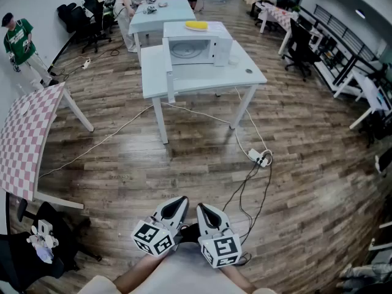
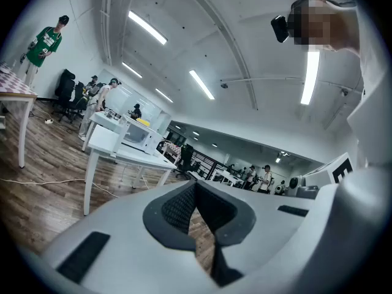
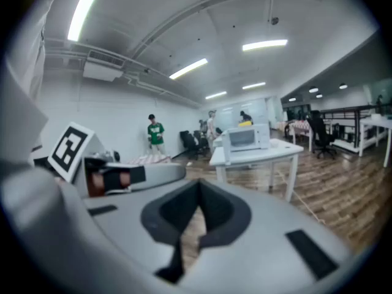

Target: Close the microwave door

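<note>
Close in, left gripper (image 1: pixel 179 202) and right gripper (image 1: pixel 203 208) sit at the waist, both pairs of jaws together and empty; likely a carry posture. Open floor ahead, power strip (image 1: pixel 260 158) right of path. Far off, microwave (image 1: pixel 197 46) on white table (image 1: pixel 251 73), door (image 1: pixel 168 66) swung out leftward.

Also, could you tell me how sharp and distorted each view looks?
Head view: crisp, floor bowed by the wide lens, microwave small but clear. Left gripper view: dark round corners, ceiling strip lights blown out. Right gripper view: softest overall, microwave hazy.
</note>
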The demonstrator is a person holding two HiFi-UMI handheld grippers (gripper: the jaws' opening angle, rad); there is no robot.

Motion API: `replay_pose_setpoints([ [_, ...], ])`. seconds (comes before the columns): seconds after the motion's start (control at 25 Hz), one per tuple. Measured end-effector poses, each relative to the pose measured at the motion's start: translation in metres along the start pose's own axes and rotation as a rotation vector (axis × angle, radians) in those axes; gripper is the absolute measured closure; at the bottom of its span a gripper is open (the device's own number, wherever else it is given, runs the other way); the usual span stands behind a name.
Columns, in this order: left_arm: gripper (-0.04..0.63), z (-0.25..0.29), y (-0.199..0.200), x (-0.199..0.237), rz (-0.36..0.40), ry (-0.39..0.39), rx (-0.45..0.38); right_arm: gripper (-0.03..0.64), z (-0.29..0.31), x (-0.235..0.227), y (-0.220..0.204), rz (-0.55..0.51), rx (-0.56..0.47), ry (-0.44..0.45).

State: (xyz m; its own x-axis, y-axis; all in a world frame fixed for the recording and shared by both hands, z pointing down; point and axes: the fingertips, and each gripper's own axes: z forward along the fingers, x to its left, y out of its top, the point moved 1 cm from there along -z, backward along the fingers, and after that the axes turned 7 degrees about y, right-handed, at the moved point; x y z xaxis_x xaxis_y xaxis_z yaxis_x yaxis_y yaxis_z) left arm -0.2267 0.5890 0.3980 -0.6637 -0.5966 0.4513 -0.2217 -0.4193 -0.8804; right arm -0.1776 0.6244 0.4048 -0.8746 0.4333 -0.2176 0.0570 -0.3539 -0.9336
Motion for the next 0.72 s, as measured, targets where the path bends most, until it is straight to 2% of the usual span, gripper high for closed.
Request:
replay_pose_setpoints([
  [0.72,0.577,0.001,0.011,0.012,-0.008,-0.007,0.004,0.594,0.014,0.007,0.014,0.04,-0.042,0.037],
])
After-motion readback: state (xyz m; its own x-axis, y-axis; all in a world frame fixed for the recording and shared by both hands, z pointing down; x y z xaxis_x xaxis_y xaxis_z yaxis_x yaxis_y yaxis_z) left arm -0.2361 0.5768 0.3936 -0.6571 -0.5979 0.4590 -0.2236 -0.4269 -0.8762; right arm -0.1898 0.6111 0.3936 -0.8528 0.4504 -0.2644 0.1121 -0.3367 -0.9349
